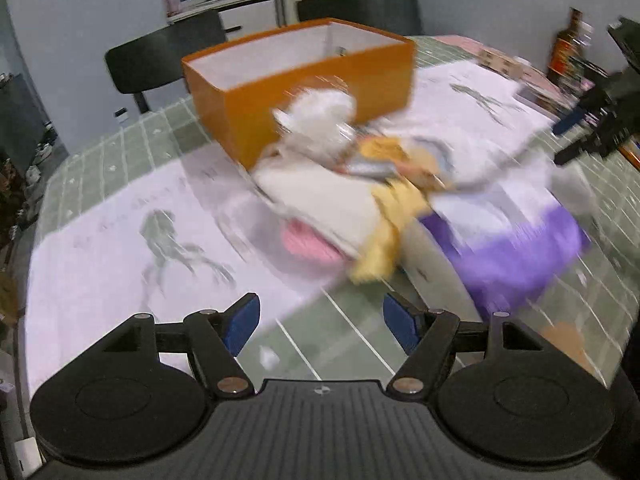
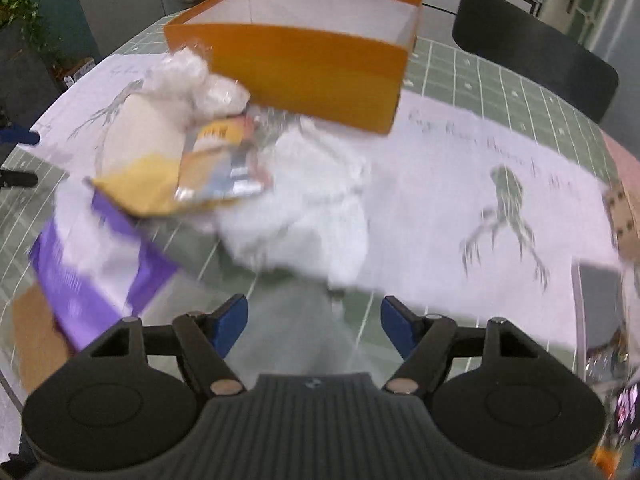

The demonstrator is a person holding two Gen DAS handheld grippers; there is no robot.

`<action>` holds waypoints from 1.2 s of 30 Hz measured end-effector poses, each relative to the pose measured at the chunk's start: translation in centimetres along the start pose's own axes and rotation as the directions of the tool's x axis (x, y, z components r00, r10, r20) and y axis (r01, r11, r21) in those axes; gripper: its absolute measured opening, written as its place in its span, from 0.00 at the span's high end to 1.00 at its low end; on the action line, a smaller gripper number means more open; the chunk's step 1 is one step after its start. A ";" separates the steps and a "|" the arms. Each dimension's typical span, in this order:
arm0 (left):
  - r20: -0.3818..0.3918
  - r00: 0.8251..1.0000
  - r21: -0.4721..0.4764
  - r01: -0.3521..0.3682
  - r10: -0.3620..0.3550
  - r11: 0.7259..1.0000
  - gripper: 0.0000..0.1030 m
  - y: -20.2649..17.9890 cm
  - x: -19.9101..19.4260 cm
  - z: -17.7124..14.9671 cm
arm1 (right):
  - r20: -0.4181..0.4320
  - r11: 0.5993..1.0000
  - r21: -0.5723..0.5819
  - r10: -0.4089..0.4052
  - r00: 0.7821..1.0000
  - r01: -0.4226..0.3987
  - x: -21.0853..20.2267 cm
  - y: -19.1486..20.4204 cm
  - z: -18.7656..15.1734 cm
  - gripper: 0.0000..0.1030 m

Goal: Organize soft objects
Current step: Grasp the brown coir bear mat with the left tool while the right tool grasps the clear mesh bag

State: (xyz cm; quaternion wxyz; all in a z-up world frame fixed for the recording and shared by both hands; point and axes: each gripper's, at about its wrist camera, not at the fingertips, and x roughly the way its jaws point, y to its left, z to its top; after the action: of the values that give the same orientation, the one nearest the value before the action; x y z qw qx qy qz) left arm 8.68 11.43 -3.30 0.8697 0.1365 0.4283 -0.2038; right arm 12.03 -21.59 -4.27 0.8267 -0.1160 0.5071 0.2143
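A heap of soft things lies on the table in front of an open orange box (image 1: 304,92) (image 2: 304,60). In the heap I see a white fluffy piece (image 1: 320,120) (image 2: 188,76), a cream cloth (image 1: 320,204), a pink item (image 1: 308,246), a yellow cloth (image 1: 384,236) (image 2: 144,188), a white cloth (image 2: 304,204) and a purple and white pack (image 1: 516,248) (image 2: 96,264). My left gripper (image 1: 321,328) hangs open short of the heap, nothing between its blue pads. My right gripper (image 2: 314,322) is open too, just short of the white cloth. Both views are blurred.
The table wears a green checked cloth (image 1: 120,140) with white printed sheets (image 2: 460,184) on it. Black chairs (image 1: 164,56) (image 2: 536,48) stand behind the box. A dark bottle (image 1: 564,48) and small boxes stand at the far right in the left wrist view.
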 end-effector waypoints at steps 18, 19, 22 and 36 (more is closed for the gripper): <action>-0.113 0.962 0.572 0.267 -0.248 0.775 0.16 -12.6 -1.8 -5.4 | 0.017 0.996 -0.088 0.032 0.999 -0.031 -4.0 3.6 -8.3 0.29; -0.123 0.960 0.597 0.274 -0.251 0.754 0.16 -13.2 -1.4 -5.1 | 0.017 0.995 -0.093 0.034 0.999 -0.033 -4.1 3.8 -8.4 0.29; -0.146 0.957 0.672 0.282 -0.252 0.684 0.16 -14.6 -0.3 -4.5 | 0.014 0.994 -0.098 0.042 0.999 -0.041 -4.3 4.1 -8.6 0.29; -0.292 0.929 0.743 0.371 -0.228 0.557 0.09 -15.8 3.1 -2.9 | -0.008 0.994 -0.102 0.032 0.999 -0.032 -4.5 3.3 -9.0 0.29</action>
State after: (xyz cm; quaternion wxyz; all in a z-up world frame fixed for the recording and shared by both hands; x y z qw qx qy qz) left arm 0.93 -1.95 -8.51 0.6347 0.4451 0.3807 -0.5041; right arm 1.58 -23.45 -4.34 0.8145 -0.1505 0.5001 0.2527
